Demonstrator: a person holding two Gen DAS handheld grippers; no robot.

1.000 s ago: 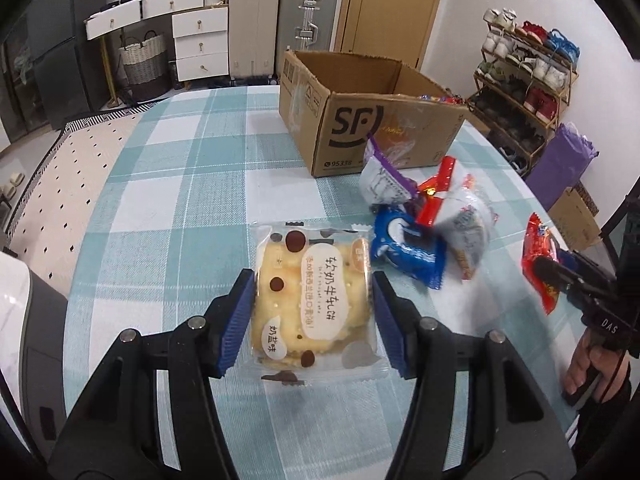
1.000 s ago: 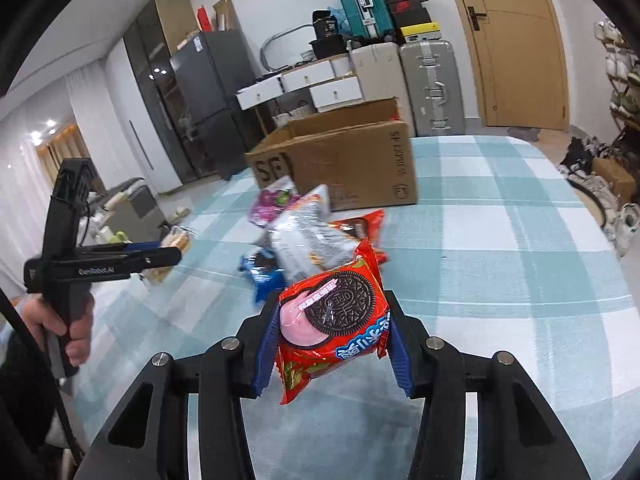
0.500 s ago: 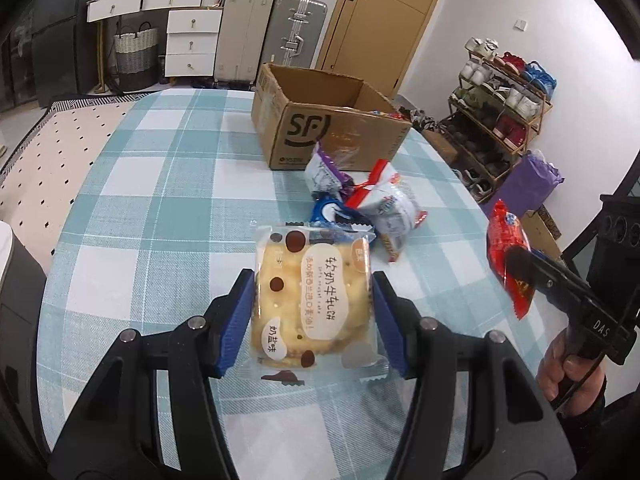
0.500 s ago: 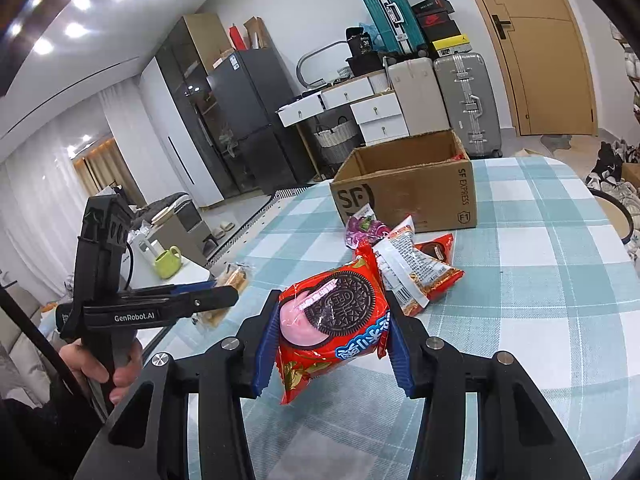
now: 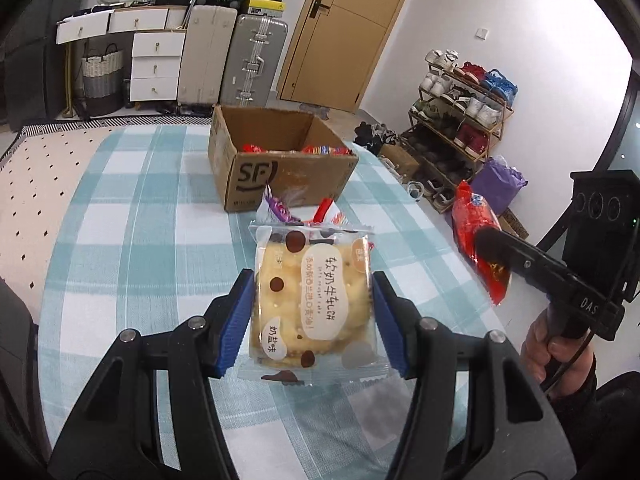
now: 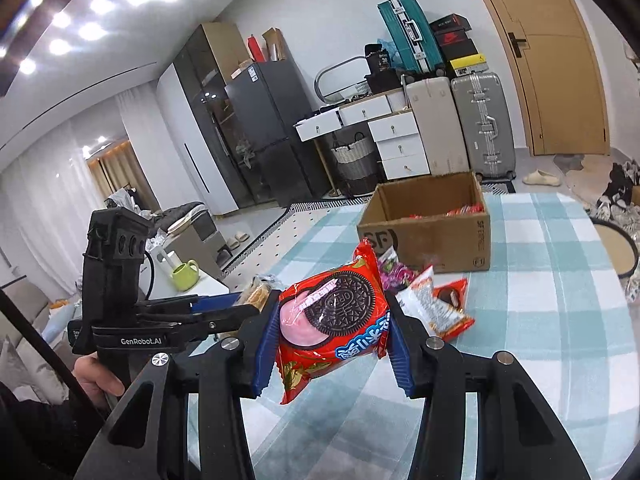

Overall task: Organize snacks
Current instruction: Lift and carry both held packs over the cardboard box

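While I look along my left gripper (image 5: 314, 322), its two blue pads squeeze the sides of a clear cracker pack (image 5: 314, 300), so it is closed on that pack and holds it up above the checked tablecloth (image 5: 132, 240). The pack has pale yellow crackers inside and brown dots on the wrap. Past it, a small heap of snack bags (image 5: 296, 212) lies on the cloth, just in front of the open cardboard box (image 5: 280, 168). Some red packs (image 5: 320, 149) lie inside the box. On the right side of this view I see my right gripper (image 5: 516, 258) with the red cookie pack (image 5: 478, 240) sticking out of it, and my hand (image 5: 554, 346) on its handle. In the right wrist view, my right gripper (image 6: 332, 330) is closed on the red cookie pack (image 6: 334, 320), with a blue pad on each side of it. The pack shows a big dark cookie and pink cream. It hangs in the air over the table. Behind it are the snack bags (image 6: 432, 300) on the cloth and then the box (image 6: 432, 224). To the left, my left gripper (image 6: 232, 306) holds the cracker pack (image 6: 256, 292).
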